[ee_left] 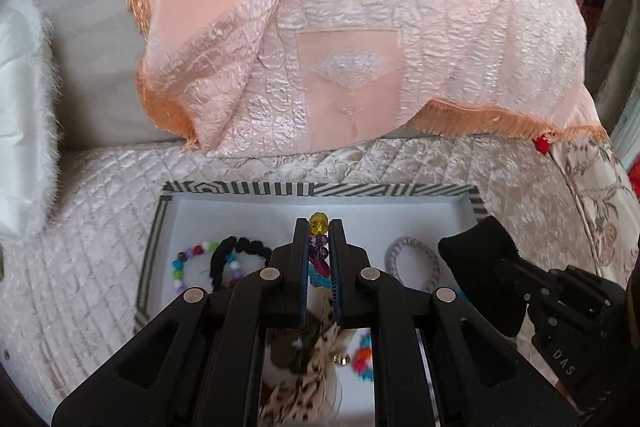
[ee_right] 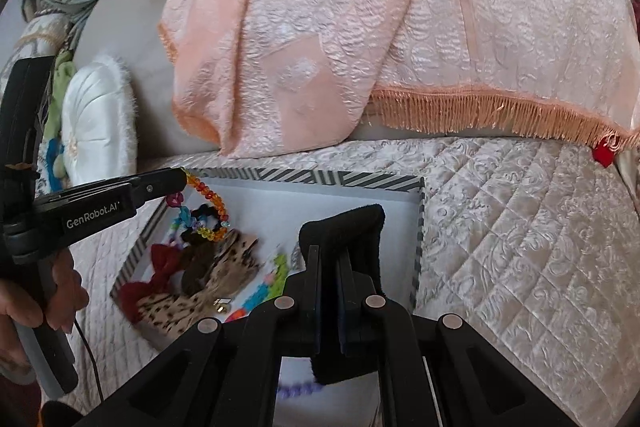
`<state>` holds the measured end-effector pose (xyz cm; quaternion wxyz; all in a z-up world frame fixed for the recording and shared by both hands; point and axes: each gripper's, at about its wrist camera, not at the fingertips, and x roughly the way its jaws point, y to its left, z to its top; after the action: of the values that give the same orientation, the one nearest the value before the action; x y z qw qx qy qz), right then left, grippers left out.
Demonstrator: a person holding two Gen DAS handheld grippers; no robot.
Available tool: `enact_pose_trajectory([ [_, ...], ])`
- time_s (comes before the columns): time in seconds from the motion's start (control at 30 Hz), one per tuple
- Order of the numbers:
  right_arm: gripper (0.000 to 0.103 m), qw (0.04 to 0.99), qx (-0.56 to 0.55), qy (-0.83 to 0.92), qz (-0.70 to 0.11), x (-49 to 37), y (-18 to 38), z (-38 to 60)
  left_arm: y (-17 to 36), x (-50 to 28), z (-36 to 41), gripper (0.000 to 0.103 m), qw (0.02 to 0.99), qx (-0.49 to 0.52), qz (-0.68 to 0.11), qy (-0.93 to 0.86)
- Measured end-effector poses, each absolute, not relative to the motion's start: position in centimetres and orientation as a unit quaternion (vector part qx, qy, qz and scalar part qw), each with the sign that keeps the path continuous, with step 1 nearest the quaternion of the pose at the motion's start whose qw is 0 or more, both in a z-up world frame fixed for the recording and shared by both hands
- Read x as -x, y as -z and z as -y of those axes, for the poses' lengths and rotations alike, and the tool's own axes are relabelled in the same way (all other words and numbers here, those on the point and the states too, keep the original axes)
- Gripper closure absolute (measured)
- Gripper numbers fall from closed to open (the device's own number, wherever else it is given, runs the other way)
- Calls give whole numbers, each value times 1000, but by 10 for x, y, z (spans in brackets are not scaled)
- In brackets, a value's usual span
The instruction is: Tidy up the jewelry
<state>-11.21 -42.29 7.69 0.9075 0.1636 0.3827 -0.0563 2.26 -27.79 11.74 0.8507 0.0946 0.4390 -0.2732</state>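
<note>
With my left gripper (ee_left: 319,227) pinched on the bead bracelet (ee_right: 208,203) above the tray (ee_left: 248,187) and my right gripper (ee_right: 334,255) clamping the black stand (ee_right: 344,227), I'd thread slowly.

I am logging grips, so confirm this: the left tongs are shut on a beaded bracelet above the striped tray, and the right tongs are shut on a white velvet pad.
One detail is wrong: the pad is black, not white. The right wrist view shows the right tongs shut on a black velvet pad. The rest holds: the left tongs are shut on the beaded bracelet above the striped tray.
</note>
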Motion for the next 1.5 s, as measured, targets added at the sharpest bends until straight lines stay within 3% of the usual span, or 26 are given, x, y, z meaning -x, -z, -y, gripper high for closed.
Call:
enact_pose_trajectory([
  [0.4,96,881,-191,78,-426,76,-30,439,-59,-51,267,94,840,-108,-486,216],
  [0.47,90,882,-199,83,-419,79,-33,442,-58,-52,264,84,840,-106,-489,209],
  [0.53,69,887,-196,85,-410,85,-39,441,-59,-52,259,45,843,-99,-486,206],
  [0.57,64,889,-195,85,-405,89,-42,440,-61,-51,255,41,847,-92,-482,206],
  [0.97,61,903,-177,86,-381,140,-85,398,-93,4,219,41,871,-90,-437,205],
  [1.2,44,915,-148,102,-362,161,-105,362,-123,46,194,41,891,-92,-396,202],
  [1.5,44,920,-137,119,-348,182,-128,339,-154,80,166,41,911,-81,-355,194],
])
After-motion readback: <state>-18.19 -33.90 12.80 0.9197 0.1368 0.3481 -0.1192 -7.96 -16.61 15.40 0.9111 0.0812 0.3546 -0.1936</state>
